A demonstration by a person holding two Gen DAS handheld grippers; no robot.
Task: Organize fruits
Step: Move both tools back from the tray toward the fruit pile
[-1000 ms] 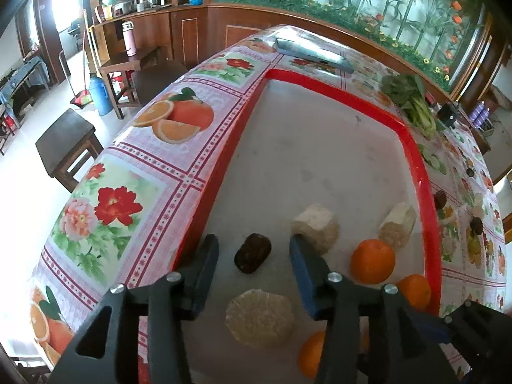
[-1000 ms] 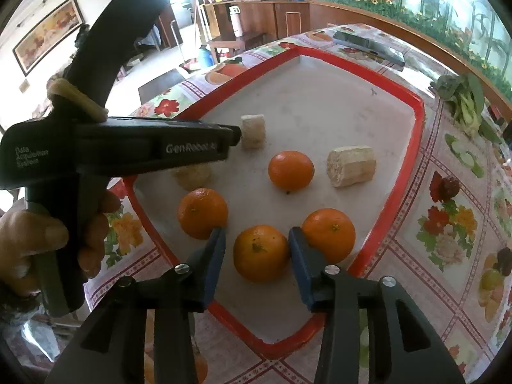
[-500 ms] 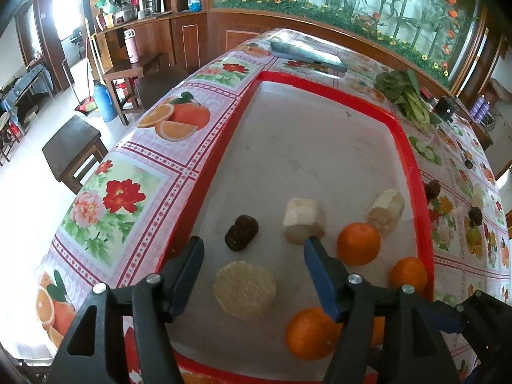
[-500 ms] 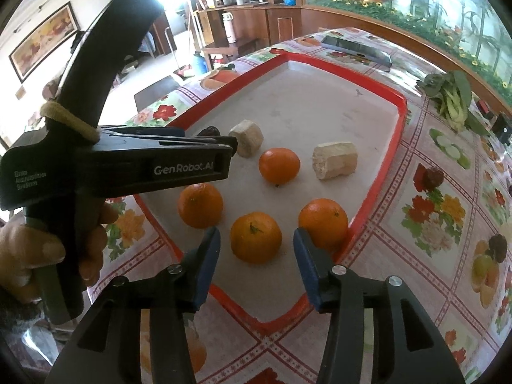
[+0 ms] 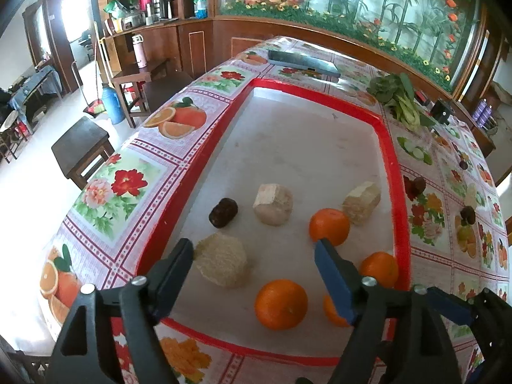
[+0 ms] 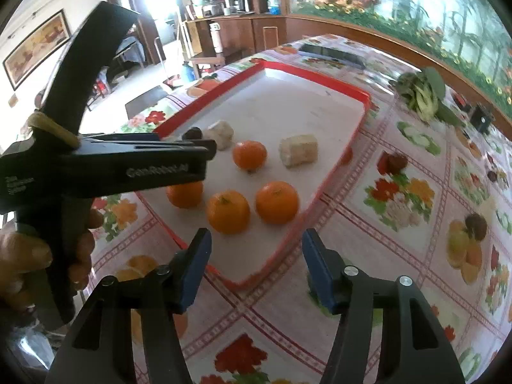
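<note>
Floral tablecloth (image 5: 121, 188) on the table, red-rimmed tray (image 5: 392, 172) with a white floor on top. Left gripper (image 5: 252, 264) hangs over the tray's near end, jaws opening, nothing gripped; the pale round cake (image 5: 220, 264) sits just beside its left finger, and the nearest orange (image 5: 281, 304) lies free between the fingers. Right gripper (image 6: 256, 264) is off the tray's near corner, jaws opening, empty; two oranges (image 6: 228, 212) (image 6: 276, 202) lie just ahead of it. A hand (image 6: 22, 265) holds the left gripper's handle.

Count on tray: 4 oranges, fourth at (image 6: 249, 155); 3 pale chunks, others at (image 5: 273, 204) and (image 5: 361, 201); 1 dark brown lump (image 5: 223, 212).
</note>
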